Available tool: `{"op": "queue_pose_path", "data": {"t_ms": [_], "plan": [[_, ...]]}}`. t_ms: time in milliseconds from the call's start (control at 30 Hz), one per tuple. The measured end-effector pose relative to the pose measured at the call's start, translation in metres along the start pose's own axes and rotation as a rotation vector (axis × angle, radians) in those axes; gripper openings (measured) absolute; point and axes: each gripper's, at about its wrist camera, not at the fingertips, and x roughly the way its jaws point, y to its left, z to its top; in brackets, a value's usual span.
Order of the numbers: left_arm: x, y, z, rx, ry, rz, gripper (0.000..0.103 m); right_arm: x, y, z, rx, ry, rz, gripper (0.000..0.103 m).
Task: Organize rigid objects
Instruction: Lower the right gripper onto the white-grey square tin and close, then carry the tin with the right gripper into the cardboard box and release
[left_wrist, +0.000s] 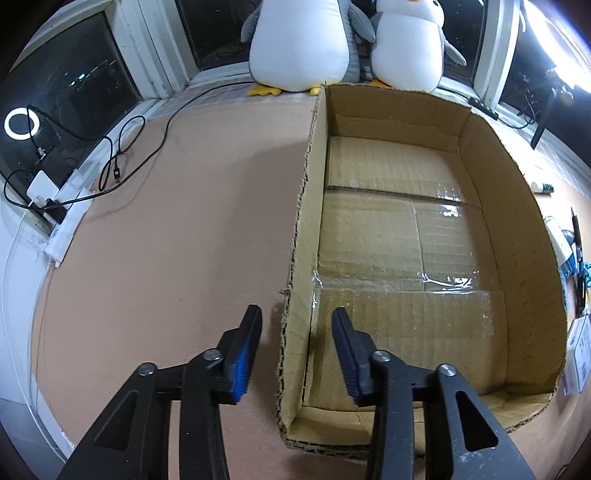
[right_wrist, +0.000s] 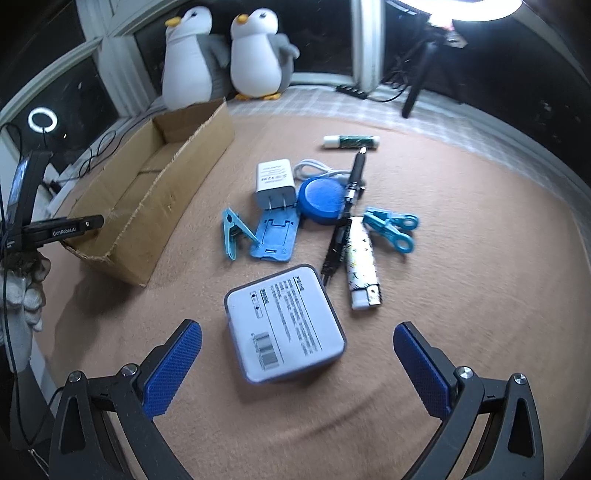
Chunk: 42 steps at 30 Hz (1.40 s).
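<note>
right tool – spread wide | white box – between its fingers

Beside the one cardboard box lies a small heap on the blanket. Counted by kind: two blue clips, one on the side nearer the box, one on the far side. One white charger plug with one coiled white cable behind it. One blue round lid. One blue phone stand. One black pen. One patterned lighter. One glue stick, farthest from the box. One flat grey case. Behind the box sit two plush penguins, one directly behind it, one beside that.
</note>
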Motion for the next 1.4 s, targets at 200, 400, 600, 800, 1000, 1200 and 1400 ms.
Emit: {"op": "queue_pose_path", "data": {"t_ms": [200, 400, 600, 800, 1000, 1200, 1400], "plan": [[0.004, -0.003, -0.002, -0.005, 0.003, -0.014, 0.034, 0.02, -0.001, 0.009, -0.038, 0.064, 0.047, 0.103], [0.005, -0.002, 0.0, -0.011, 0.003, -0.02, 0.032, 0.035, 0.007, 0.013, -0.102, 0.119, 0.054, 0.102], [0.005, -0.001, 0.0, -0.006, 0.0, -0.016, 0.032, 0.044, 0.022, 0.013, -0.18, 0.164, 0.023, 0.083], [0.004, -0.004, 0.0, 0.001, -0.004, -0.007, 0.032, 0.047, 0.023, 0.009, -0.202, 0.177, -0.021, 0.07], [0.003, -0.004, 0.0, 0.005, -0.006, -0.009, 0.032, 0.047, 0.02, 0.007, -0.169, 0.167, -0.012, 0.069], [0.003, -0.005, 0.0, 0.008, -0.01, -0.013, 0.032, 0.039, 0.018, 0.008, -0.125, 0.139, 0.01, 0.069], [0.003, -0.006, 0.0, 0.019, -0.014, -0.013, 0.031, 0.019, 0.021, 0.026, -0.099, 0.08, 0.029, 0.069]]}}
